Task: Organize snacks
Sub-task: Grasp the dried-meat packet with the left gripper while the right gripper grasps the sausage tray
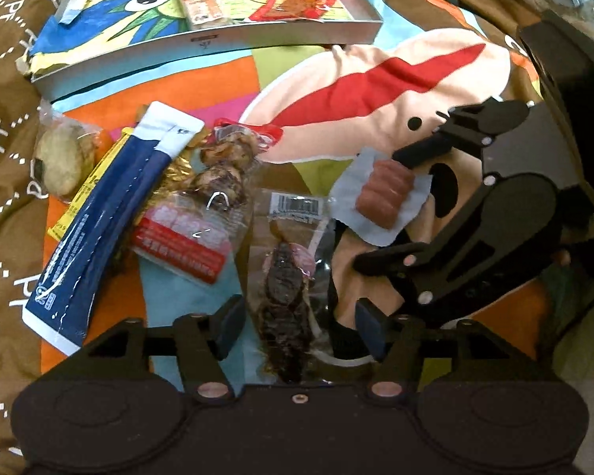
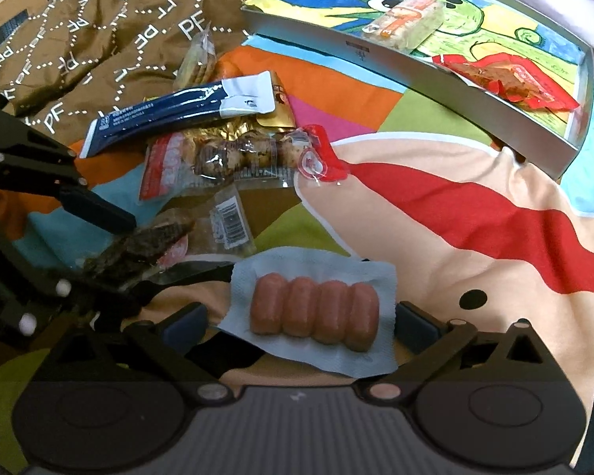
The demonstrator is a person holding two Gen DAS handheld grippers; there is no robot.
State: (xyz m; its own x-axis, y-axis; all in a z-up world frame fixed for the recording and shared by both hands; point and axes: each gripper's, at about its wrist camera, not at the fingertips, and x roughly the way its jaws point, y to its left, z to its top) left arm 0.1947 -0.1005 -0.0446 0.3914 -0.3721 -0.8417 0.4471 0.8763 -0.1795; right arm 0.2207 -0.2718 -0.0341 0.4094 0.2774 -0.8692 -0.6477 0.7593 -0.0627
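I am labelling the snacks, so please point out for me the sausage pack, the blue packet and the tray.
sausage pack (image 2: 314,308): right wrist view, on the middle sausages.
blue packet (image 1: 95,213): left wrist view, on its dark blue middle.
tray (image 1: 257,33): left wrist view, on its near grey wall.

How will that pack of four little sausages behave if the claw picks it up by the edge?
The sausage pack probably sags: its flat film border looks thin. The glossy film may slip. The four sausages look sealed side by side, so rolling seems unlikely.
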